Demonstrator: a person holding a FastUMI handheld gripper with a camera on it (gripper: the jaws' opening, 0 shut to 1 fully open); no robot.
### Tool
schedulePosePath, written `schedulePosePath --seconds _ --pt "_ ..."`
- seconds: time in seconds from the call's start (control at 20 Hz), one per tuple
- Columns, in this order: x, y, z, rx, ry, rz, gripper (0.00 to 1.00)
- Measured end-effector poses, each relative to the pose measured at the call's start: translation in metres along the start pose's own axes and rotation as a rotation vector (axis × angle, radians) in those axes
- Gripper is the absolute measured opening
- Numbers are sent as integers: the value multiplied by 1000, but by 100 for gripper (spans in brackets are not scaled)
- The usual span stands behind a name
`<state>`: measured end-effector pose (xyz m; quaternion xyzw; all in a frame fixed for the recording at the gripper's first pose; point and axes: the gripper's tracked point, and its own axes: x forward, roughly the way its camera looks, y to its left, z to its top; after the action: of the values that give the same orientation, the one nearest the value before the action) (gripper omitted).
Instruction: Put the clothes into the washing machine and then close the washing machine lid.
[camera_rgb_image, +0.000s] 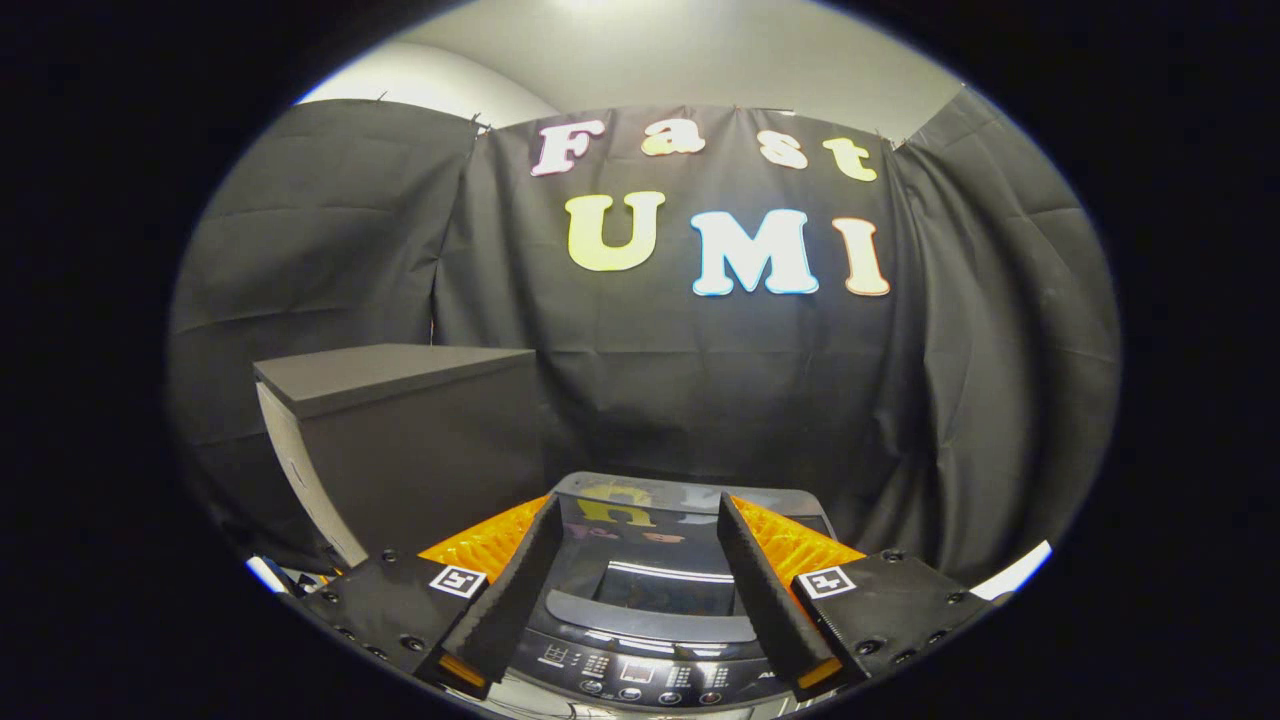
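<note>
A dark box (400, 440) stands to the left of the washer (650, 610) and a little behind it, its flat top higher than the washer's lid. Its pale left side is partly in shadow. Black cloth (330, 230) hangs as the wall behind the box and behind the washer, with creases running down to the right of the machine.

The washer sits directly below the tool (640, 515), seen from above and from the front. Its lid (655, 530) is down and flat, glossy enough to mirror the wall behind it. A darker window lies in the lid's near half, and a curved handle strip runs along the lid's front edge. Nearer than the lid, the washer's control panel (630, 675) shows a row of small buttons and marks too small to make out.

The tool hangs released over the washer, its two fingers spread wide with nothing between them. The left finger (515, 590) crosses the washer's left edge and the right finger (770, 590) crosses its right edge, so the lid shows in the gap. Neither finger can be seen touching the machine.

To the right of the washer a pale strip of floor (1015, 575) shows at the foot of the cloth.
</note>
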<state>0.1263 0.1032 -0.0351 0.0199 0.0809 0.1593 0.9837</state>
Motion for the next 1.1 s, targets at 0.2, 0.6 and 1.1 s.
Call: schedulePosePath --seconds 0.2,0.6,1.1 --pt "-56 22 18 63 -82 -44 97" --pt "-165 59 16 85 -126 -208 96" --pt "-216 94 22 26 -170 -257 96"
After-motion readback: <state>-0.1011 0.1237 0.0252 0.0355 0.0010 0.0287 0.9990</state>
